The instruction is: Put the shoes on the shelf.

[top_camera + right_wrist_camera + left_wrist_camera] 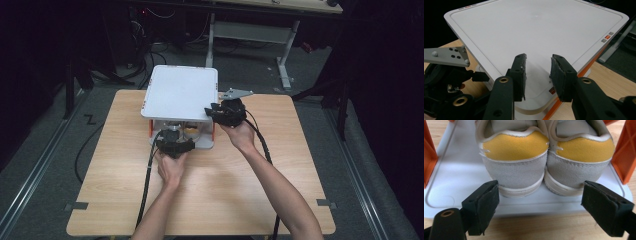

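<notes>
Left gripper view: left gripper (537, 207), jaws spread, should centre on the shoes (544, 167) at 12 o'clock; right gripper (537, 77) parted

Both forearms reach in from the wooden table's near edge. The left hand (171, 169) holds the black two-jaw left gripper (539, 206) with its jaws spread wide. The right hand (242, 136) holds the black two-jaw right gripper (537, 75) farther toward the far edge, jaws parted.
</notes>
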The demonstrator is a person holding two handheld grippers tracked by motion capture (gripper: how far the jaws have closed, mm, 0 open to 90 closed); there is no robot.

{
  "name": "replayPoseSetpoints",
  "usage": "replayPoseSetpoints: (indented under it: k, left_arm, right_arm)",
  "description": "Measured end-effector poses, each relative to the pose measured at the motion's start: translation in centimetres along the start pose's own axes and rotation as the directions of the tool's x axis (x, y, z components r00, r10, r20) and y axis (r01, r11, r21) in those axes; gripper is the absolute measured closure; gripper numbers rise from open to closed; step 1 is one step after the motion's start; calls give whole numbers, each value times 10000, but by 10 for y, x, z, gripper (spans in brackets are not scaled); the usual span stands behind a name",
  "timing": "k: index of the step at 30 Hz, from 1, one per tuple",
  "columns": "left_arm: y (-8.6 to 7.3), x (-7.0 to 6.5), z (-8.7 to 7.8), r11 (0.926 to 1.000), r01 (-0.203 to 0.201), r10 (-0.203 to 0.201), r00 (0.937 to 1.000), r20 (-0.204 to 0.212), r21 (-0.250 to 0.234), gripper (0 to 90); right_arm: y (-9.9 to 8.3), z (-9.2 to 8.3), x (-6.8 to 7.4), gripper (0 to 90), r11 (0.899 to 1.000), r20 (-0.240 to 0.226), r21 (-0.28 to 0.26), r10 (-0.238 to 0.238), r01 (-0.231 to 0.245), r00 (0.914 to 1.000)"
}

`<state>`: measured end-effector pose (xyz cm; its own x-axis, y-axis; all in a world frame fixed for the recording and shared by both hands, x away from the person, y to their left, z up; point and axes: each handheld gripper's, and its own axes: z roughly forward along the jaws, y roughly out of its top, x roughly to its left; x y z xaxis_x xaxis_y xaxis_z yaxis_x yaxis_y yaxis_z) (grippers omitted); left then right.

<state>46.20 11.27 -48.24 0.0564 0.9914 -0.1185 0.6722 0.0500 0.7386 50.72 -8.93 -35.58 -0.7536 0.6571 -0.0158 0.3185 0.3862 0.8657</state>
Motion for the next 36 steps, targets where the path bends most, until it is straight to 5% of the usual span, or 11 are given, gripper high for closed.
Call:
replayPoseSetpoints:
  k: [6,13,21,27,30,36]
  left_arm:
    - [-2,0,1,9996,-200,203,9997,-138,221,169]
    - [-4,-5,-9,9934,-1031,1045,9942,-265,503,196]
    - [-1,-3,-32,9881,-1502,1488,9880,406,333,235]
    - [1,3,-49,9893,-1456,1459,9863,768,-90,249]
    - [2,7,-54,9892,-1460,1468,9799,1351,-159,269]
    - [1,11,-64,9869,-1606,1609,9738,1606,-149,280]
  right_arm:
    - [0,0,0,650,10000,11,9,4,-4,10000]
    - [-2,0,2,651,9998,146,-150,103,-101,9998]
    - [-1,-6,3,593,9995,-9,-24,300,-300,9995]
    - [0,-21,0,566,9981,-81,-380,474,-477,9988]
    - [1,-30,-2,556,9975,-118,-503,493,-498,9987]
    - [-8,-47,-10,549,9963,-6,-560,648,-647,9979]
